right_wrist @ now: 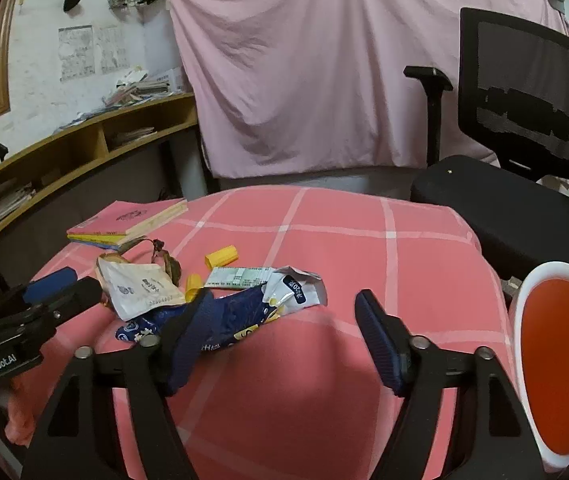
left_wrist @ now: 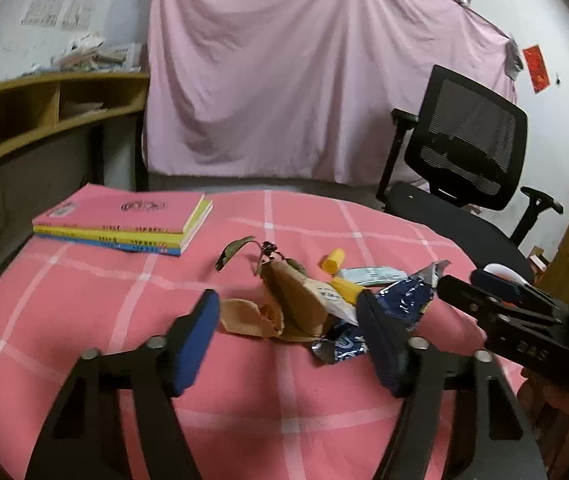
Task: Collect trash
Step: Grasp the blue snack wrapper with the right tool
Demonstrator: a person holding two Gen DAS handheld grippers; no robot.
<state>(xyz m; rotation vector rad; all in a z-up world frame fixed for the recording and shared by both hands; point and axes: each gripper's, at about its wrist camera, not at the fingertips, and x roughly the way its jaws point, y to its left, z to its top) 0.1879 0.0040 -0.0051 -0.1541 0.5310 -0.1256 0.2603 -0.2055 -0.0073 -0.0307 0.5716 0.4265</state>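
The trash is lying in one small heap in the middle of the pink cloth (right_wrist: 364, 248), so both grippers are reaching in from either side.

The left gripper (left_wrist: 288, 336) is standing open around the brown bag (left_wrist: 296, 300), not pinching it. The right gripper (right_wrist: 284, 328) is open too, with one finger beside the blue wrapper (right_wrist: 224, 320).

I am counting two yellow caps (right_wrist: 222, 257), one leaf (left_wrist: 234, 251), one white slip (right_wrist: 240, 277), and three books (left_wrist: 124, 224) stacked aside. One orange bin (right_wrist: 560, 368) is waiting on the right.
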